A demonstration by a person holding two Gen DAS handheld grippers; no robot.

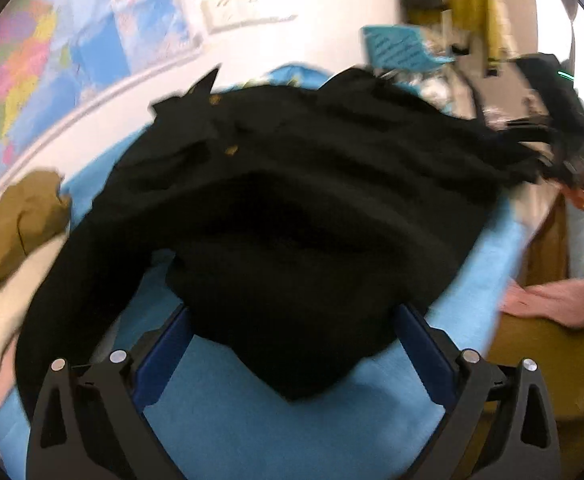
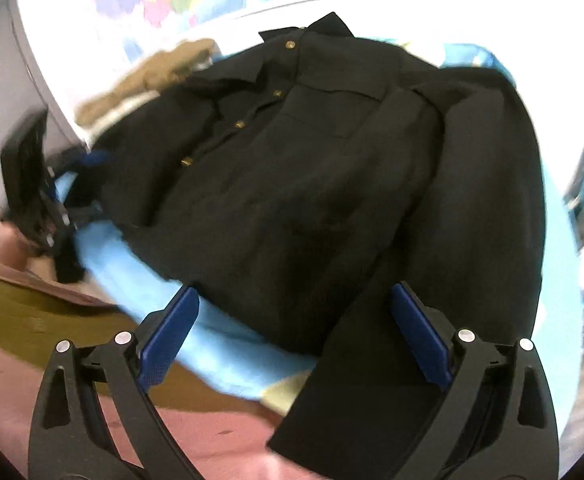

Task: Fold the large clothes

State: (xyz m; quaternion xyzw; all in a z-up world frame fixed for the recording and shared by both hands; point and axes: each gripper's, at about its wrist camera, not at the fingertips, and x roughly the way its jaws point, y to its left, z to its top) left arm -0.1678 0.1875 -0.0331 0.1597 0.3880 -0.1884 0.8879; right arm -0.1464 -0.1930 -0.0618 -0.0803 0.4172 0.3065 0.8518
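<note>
A black jacket (image 1: pixel 312 200) with gold buttons lies spread on a table covered in blue cloth (image 1: pixel 251 432). My left gripper (image 1: pixel 294 312) stands open at the table's near side. A folded corner of the jacket lies between its blue pads (image 1: pixel 163 356) without being pinched. In the right wrist view the jacket (image 2: pixel 312 160) lies front up, and one sleeve (image 2: pixel 372 380) hangs over the table's edge. My right gripper (image 2: pixel 295 290) is open just above the hem, and its right pad (image 2: pixel 420 336) sits over the sleeve. The left gripper (image 2: pixel 31 184) shows blurred at the left.
An olive garment (image 1: pixel 15 224) and a cream cloth (image 1: pixel 7 300) lie at the table's left end. A coloured map (image 1: pixel 31 60) hangs on the wall behind. A person's hand (image 1: pixel 552 300) rests at the right edge. A teal sheet (image 1: pixel 400 46) and clutter stand at the back right.
</note>
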